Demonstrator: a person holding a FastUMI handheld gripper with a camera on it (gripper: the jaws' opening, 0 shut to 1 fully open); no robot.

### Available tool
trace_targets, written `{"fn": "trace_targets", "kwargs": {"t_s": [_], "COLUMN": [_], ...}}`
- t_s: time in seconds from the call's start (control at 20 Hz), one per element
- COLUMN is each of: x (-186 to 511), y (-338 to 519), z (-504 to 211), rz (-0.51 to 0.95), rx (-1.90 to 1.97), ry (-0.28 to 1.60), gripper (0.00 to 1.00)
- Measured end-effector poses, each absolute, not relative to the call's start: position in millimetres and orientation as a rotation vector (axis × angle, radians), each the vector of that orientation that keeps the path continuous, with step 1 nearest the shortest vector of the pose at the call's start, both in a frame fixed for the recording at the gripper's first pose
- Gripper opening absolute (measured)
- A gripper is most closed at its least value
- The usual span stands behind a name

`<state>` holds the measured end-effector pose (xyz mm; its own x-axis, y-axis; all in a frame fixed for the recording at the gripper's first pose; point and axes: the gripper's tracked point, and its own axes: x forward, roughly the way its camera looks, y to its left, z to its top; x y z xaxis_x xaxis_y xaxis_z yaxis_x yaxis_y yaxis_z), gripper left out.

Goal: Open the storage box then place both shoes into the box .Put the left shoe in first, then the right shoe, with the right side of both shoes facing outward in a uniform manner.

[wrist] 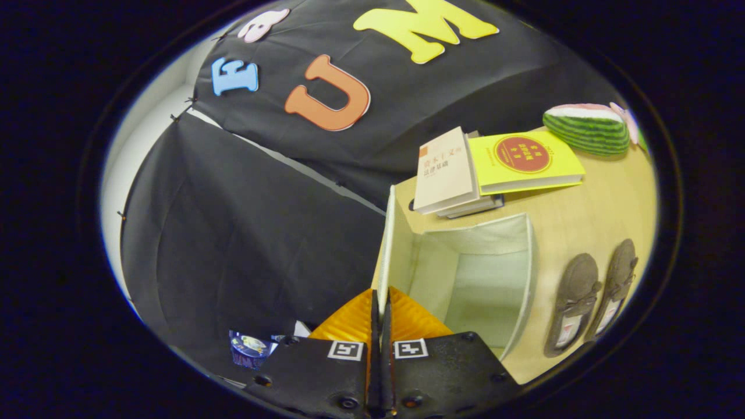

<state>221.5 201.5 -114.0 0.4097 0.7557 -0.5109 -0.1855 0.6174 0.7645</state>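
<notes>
The white storage box (pixel 527 262) stands open on the wooden table (pixel 588 215), and its pale inside holds nothing. Its lid (pixel 389 244) is raised and seen edge-on, running straight ahead from my fingers along the box's left side. My gripper (pixel 381 298) is shut on the lid's near edge, with both fingers pressed against the thin panel. Two brown shoes lie side by side on the table to the right of the box, soles down and insoles showing. One shoe (pixel 576 302) is closer to the box and the other shoe (pixel 616 285) lies just beyond it.
Beyond the box lies a beige book (pixel 445 171) on a small stack, with a yellow book (pixel 524 160) beside it. A watermelon-striped plush (pixel 588 129) sits at the far right of the table. A small blue packet (pixel 250 348) lies low at the left of my fingers.
</notes>
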Motion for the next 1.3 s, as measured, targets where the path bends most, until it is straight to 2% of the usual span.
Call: {"fn": "trace_targets", "kwargs": {"t_s": [0.35, 0.45, 0.6, 0.65, 0.7, 0.8, 0.95, 1.3], "x": [224.4, 225.9, 216.0, 210.3, 204.7, 202.4, 196.4, 177.4], "y": [262.8, 278.1, 304.6, 312.6, 318.5, 322.5, 314.3, 272.4], "z": [-98.2, -104.0, -110.6, -114.8, -122.9, -150.9, -173.2, -187.8], "rz": [0.738, 0.736, 0.767, 0.784, 0.773, 0.705, 0.613, 0.565], "rx": [0.708, 0.712, 0.765, 0.786, 0.815, 0.827, 0.751, 0.671], "ry": [0.889, 0.849, 0.886, 0.921, 0.975, 1.058, 1.081, 1.091], "gripper": [0.07, 0.11, 0.17, 0.21, 0.37, 0.86, 1.0, 1.0]}}
